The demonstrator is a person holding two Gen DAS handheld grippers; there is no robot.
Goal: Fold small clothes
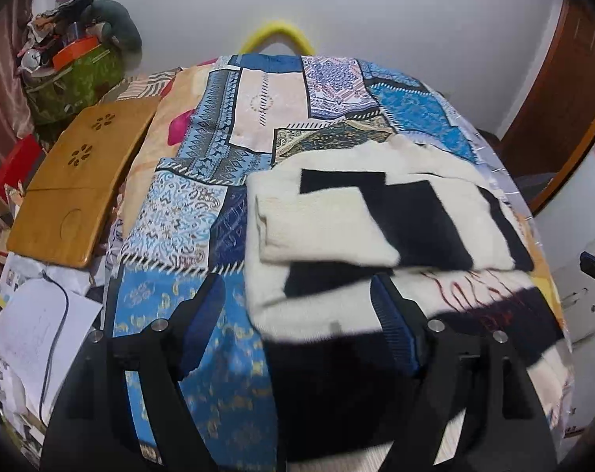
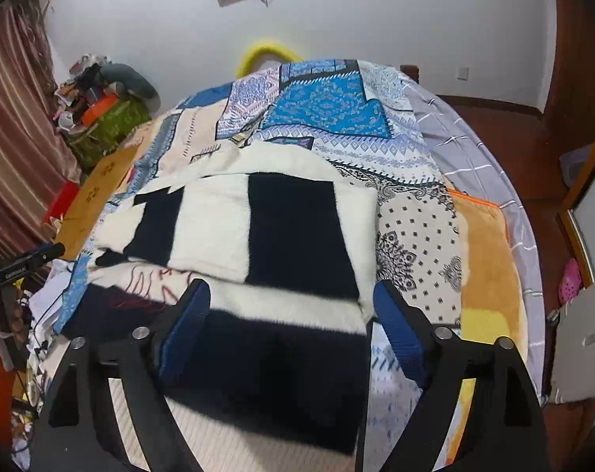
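Here I am over the bed, and the cream-and-black knitted sweater (image 1: 376,228) lies flat on the patchwork bedspread (image 1: 203,212), toward the near right part of it, where there is room to lay it out square. Both sleeves look already turned in across the body, I think so that the bulk sits in a neat block before the hem comes up; one sleeve shows as a cream band with its cuff (image 1: 264,216) pointing left. Red lettering crosses the nearer part of the garment. My left gripper (image 1: 297,314) hangs just above the near left edge, jaws spread wide, blue pads (image 1: 203,322) bare, nothing between them; the left finger is over bedspread and the right one over the knit, though I cannot tell if either touches the cloth. My right gripper (image 2: 291,314) is the same story, wide apart and holding nothing, straddling the sweater's near right corner, with its right finger out over the printed cover beside the knit. From that side the sweater (image 2: 258,236) fills the middle of the view. I reckon both claws sit at the near hem like this to take one corner each and carry it away from me. A wooden lap tray (image 1: 77,181) rests at the bed's left edge, well clear of the work.
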